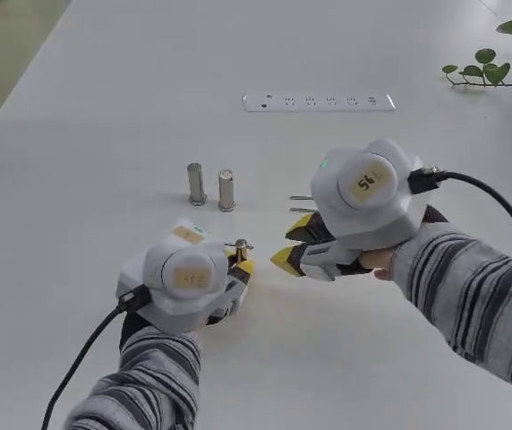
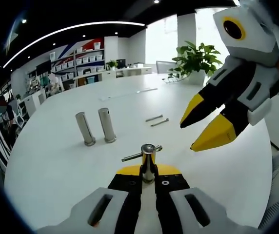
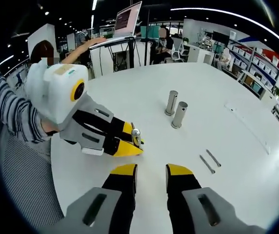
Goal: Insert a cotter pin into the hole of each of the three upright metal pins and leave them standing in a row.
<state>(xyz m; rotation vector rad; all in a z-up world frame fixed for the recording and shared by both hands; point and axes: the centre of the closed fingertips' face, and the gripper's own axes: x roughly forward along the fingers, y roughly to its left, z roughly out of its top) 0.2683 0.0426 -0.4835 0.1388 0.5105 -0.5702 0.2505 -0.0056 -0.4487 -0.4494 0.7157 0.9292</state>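
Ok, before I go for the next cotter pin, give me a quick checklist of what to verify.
1. Left gripper shut on the held metal pin: ok.
2. Inserted cotter pin passing through that pin's hole: ok. Fully seated: cannot tell.
3. Right gripper open and empty: ok.
4. Two loose cotter pins lying flat on the table, with nothing on them: ok.
5. Two standing metal pins upright and side by side: ok. Cotter pins fitted in them: not ok, none yet.
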